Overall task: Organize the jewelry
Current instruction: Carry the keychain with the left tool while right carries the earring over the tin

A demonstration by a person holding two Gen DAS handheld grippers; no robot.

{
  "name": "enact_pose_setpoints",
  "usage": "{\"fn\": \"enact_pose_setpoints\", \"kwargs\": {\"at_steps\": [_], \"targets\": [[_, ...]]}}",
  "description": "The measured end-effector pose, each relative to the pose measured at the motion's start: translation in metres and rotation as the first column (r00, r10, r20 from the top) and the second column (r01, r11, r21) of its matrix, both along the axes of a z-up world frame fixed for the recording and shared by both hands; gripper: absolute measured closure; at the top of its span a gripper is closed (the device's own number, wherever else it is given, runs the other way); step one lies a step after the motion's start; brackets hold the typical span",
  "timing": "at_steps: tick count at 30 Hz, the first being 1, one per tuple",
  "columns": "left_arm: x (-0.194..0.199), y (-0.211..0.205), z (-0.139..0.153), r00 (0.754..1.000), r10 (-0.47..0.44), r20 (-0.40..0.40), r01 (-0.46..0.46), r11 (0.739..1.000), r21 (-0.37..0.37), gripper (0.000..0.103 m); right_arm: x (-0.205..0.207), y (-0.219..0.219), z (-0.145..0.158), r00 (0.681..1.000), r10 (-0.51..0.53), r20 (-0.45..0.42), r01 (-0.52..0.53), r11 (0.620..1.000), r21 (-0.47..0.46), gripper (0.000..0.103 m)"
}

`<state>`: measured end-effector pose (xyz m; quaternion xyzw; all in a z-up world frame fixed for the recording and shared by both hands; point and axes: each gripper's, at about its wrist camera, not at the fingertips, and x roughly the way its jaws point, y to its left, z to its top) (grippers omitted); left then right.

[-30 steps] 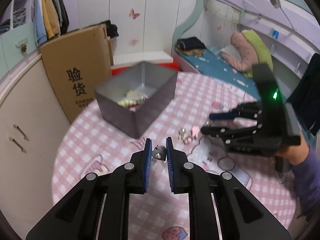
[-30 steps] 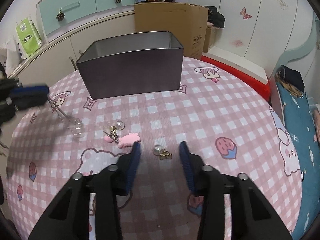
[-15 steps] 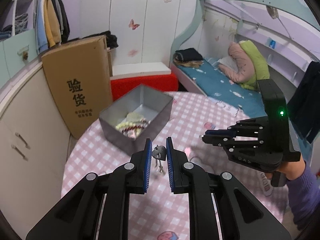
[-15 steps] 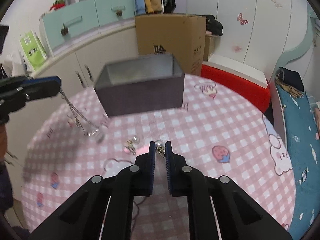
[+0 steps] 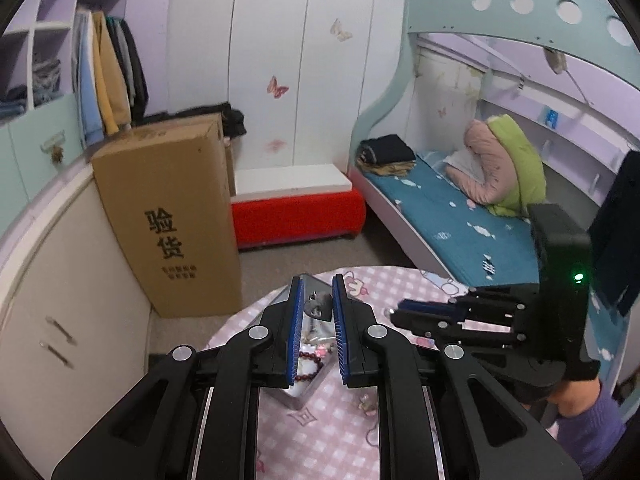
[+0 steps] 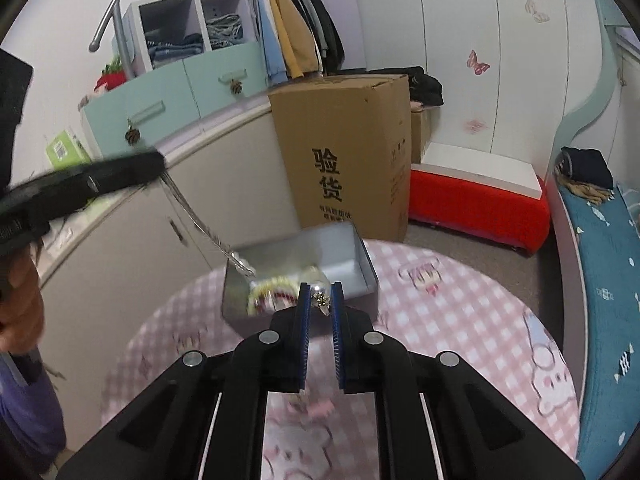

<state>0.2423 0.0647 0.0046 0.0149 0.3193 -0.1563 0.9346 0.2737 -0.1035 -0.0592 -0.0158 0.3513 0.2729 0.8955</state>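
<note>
Left gripper [image 5: 316, 307] jaws pinching heart pendant [image 5: 319, 306], right gripper [image 6: 319, 300] jaws pinching earring [image 6: 320, 299], over tin [image 6: 352, 246]

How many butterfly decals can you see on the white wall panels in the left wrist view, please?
3: an upper pale one, a pink one below-left, and a faint pink one lowest. Others may be hidden.

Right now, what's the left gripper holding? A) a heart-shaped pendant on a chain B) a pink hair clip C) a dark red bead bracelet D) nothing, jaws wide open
A: the left gripper is shut on a heart pendant, and in the right wrist view its chain trails down to the metal box.
</note>
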Motion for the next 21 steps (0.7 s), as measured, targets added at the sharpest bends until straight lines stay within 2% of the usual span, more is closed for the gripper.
{"fn": "enact_pose_setpoints", "kwargs": {"at_steps": [5,11,16,21], "targets": [[0.035,0.002,-0.033,0.995,0.026,-0.098,-0.024,0.999,0.025,0.088,0.028,0.022,-0.005,0.999,-0.013,-0.044,0.013,1.0,0.015,0.093],[0.056,0.005,-0.084,0.979,0.059,-0.193,-0.047,0.997,0.064,0.088,0.051,0.048,-0.031,0.994,-0.013,-0.105,0.011,1.0,-0.024,0.093],[0.061,0.007,-0.102,0.974,0.063,-0.215,-0.046,0.995,0.084,0.087,0.06,0.062,-0.05,0.99,-0.008,-0.142,0.002,0.999,-0.045,0.093],[0.065,0.011,-0.108,0.972,0.064,-0.225,-0.045,0.995,0.087,0.086,0.063,0.07,-0.057,0.987,-0.002,-0.159,-0.007,0.998,-0.056,0.093]]}}
